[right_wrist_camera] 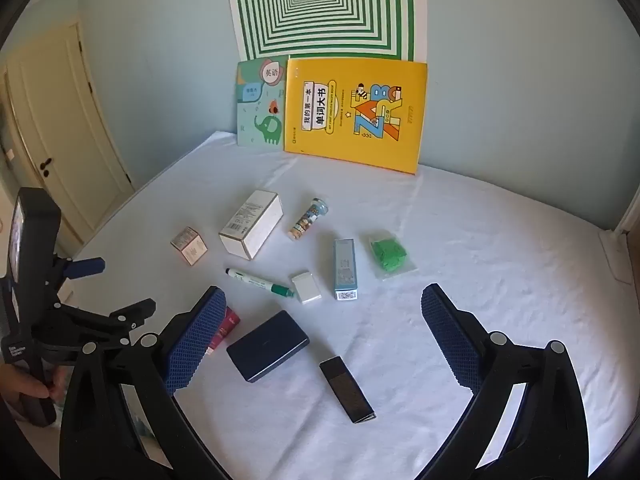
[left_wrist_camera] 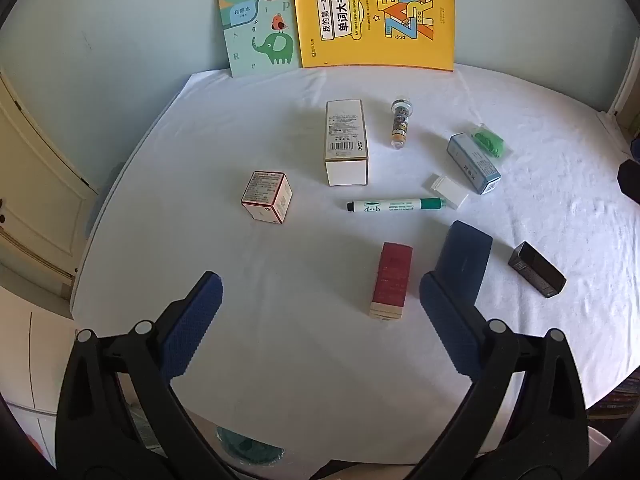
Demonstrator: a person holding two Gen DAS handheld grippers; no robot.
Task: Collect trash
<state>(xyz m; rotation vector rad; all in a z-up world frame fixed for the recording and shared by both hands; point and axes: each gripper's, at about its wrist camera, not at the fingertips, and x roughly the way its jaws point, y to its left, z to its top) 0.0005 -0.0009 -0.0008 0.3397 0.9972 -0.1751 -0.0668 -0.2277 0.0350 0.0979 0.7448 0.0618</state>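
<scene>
Small boxes lie scattered on the white-clothed table (left_wrist_camera: 280, 360). My left gripper (left_wrist_camera: 320, 284) is open above the near edge with nothing between its fingers. A red box (left_wrist_camera: 392, 280) lies just inside its right finger, and a dark blue case (left_wrist_camera: 464, 262) sits behind that finger. My right gripper (right_wrist_camera: 324, 294) is also open and empty, hovering over the dark blue case (right_wrist_camera: 268, 345) and a black box (right_wrist_camera: 347, 389). Farther back are a red-and-white cube box (left_wrist_camera: 266, 198), a tall white box (left_wrist_camera: 346, 142), a green marker (left_wrist_camera: 396, 205) and a blue-grey box (left_wrist_camera: 474, 164).
A small printed tube (left_wrist_camera: 401, 122), a green bag (left_wrist_camera: 488, 140) and a little white box (left_wrist_camera: 448, 190) lie mid-table. Two picture books (left_wrist_camera: 372, 16) lean on the back wall. A hand (right_wrist_camera: 24, 384) holds the left gripper's handle. Something teal (left_wrist_camera: 248, 446) shows below the near edge.
</scene>
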